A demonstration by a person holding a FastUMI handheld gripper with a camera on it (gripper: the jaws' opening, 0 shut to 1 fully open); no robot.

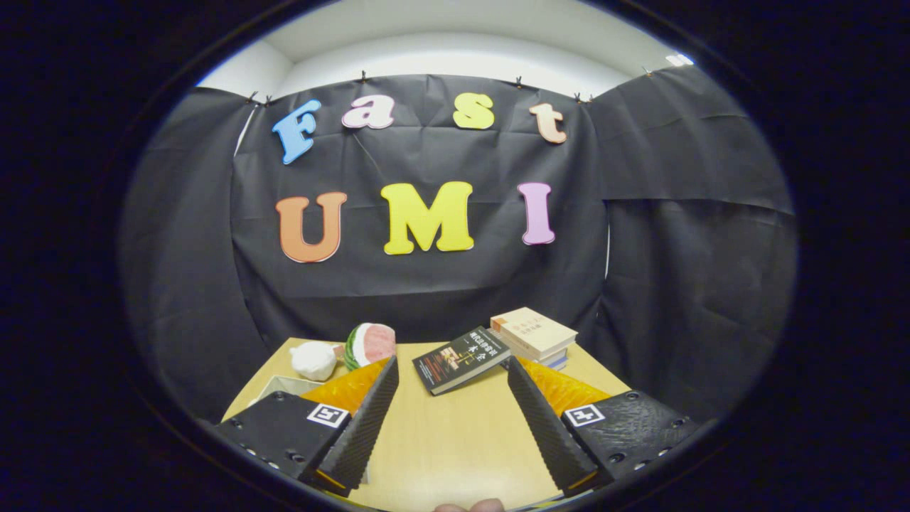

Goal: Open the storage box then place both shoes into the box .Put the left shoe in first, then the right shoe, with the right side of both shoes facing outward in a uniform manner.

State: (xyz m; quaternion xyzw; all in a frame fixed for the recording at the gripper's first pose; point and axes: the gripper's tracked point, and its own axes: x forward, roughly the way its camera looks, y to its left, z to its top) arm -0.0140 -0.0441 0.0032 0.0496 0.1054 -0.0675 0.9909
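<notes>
The tool point(453, 387) is being held wide open above the wooden bench point(455, 455), gripping nothing. A dark book point(461, 360) is lying beyond its fingers, near the bench's far edge. A pale box corner point(281, 387) is showing beside the left finger.

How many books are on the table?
At least 3: a dark book just beyond the open gripper, and a tan book stacked on another; more may be hidden underneath.
</notes>
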